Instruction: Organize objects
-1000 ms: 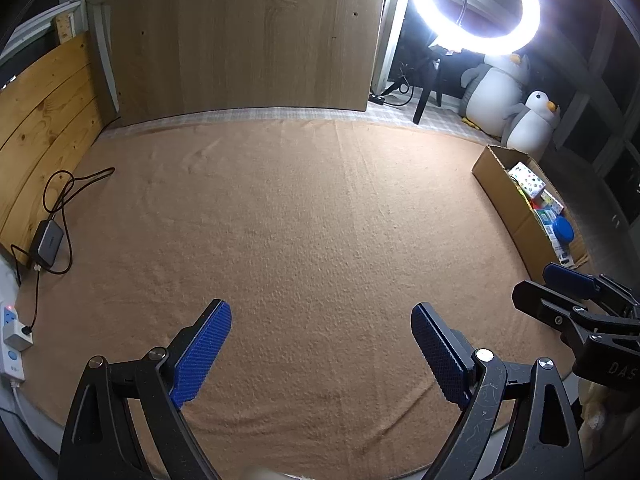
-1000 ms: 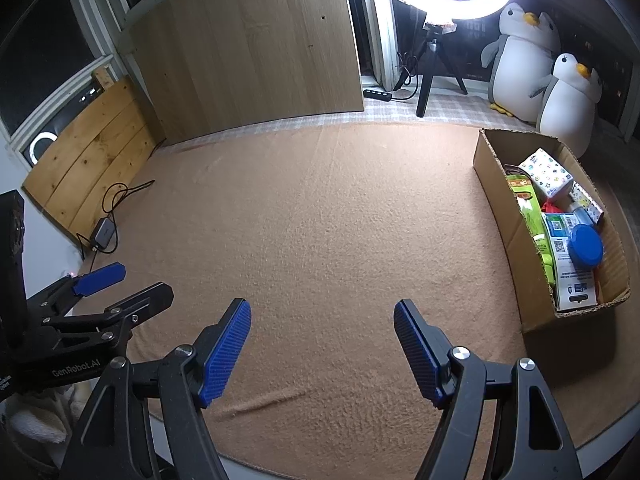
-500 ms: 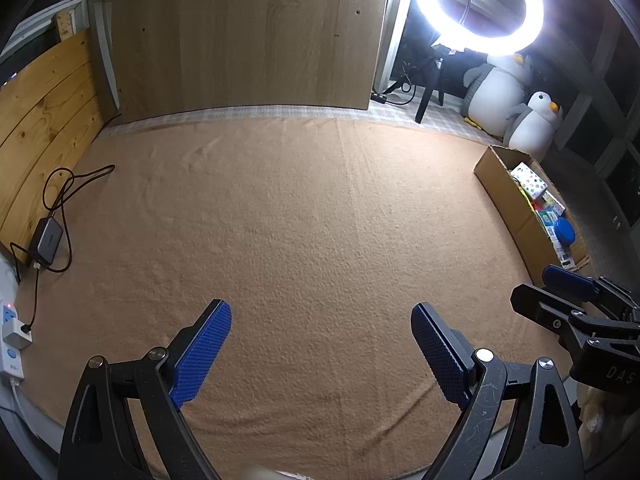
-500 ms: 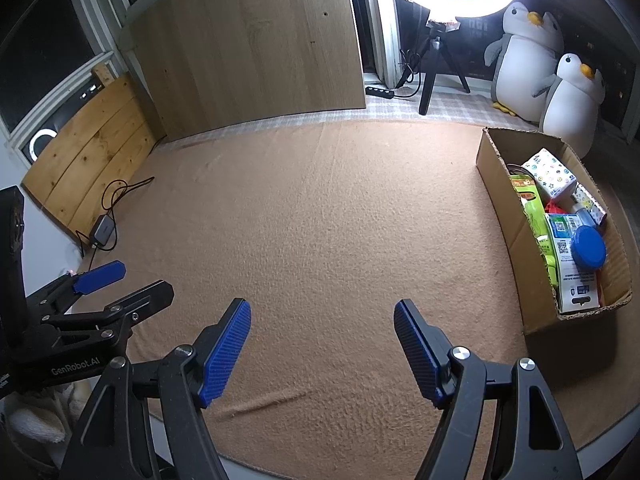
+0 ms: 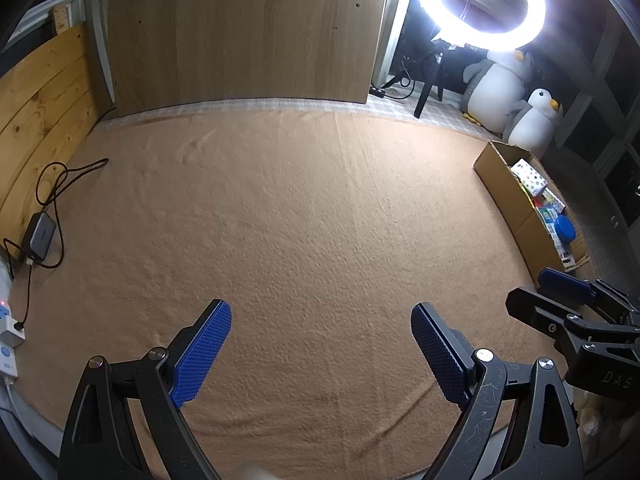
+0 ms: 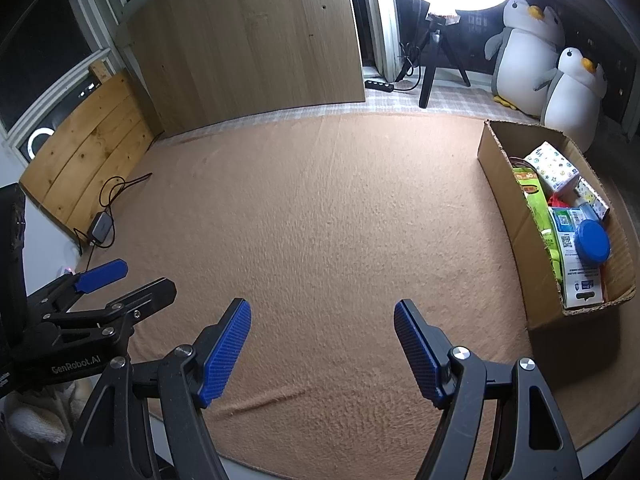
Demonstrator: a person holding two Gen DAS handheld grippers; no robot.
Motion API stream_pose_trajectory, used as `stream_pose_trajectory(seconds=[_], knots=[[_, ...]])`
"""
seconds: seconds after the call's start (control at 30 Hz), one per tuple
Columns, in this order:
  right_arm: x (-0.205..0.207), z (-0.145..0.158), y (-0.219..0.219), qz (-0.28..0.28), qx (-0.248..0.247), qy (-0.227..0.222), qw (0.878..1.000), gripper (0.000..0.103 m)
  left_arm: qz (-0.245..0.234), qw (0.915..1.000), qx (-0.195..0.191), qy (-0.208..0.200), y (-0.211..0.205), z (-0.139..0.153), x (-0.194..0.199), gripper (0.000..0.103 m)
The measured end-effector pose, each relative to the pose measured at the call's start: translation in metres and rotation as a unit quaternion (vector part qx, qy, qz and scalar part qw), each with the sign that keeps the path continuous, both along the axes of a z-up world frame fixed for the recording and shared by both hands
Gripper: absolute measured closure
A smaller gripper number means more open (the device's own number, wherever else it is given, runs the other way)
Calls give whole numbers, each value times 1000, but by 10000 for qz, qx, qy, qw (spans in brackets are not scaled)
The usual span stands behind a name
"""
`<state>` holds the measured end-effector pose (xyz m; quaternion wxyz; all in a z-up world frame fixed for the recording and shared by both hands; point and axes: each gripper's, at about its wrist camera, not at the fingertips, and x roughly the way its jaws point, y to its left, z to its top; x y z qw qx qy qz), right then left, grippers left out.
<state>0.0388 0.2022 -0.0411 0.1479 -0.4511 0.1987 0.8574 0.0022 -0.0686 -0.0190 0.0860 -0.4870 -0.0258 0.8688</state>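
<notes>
A cardboard box [image 6: 504, 184] stands on the tan carpet at the right; it also shows in the left wrist view [image 5: 508, 200]. Inside lie a blue-lidded jar [image 6: 592, 240], green packets [image 6: 536, 200], a patterned white box [image 6: 552, 164] and a white carton [image 6: 580, 280]. My left gripper [image 5: 320, 344] is open and empty above the near carpet; it also shows from the side in the right wrist view [image 6: 120, 284]. My right gripper [image 6: 322, 344] is open and empty, left of the box; it also shows in the left wrist view [image 5: 552, 292].
Two penguin plush toys [image 6: 540, 52] and a ring light on a tripod [image 6: 436, 52] stand behind the box. Wooden boards [image 6: 248, 40] lean at the back and left. A power adapter with cable [image 5: 38, 234] and a power strip [image 5: 8, 340] lie at the left edge.
Both grippers have drawn back slightly and stay open. Nothing on the carpet or in the box has moved.
</notes>
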Motion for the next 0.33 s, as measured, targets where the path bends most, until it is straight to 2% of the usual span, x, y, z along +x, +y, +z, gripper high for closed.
stream_pose_trajectory(seconds=[0.33], knots=[[-4, -13, 5, -54, -70, -160, 9998, 32, -107, 9999, -36, -99, 3, -15, -6, 9]])
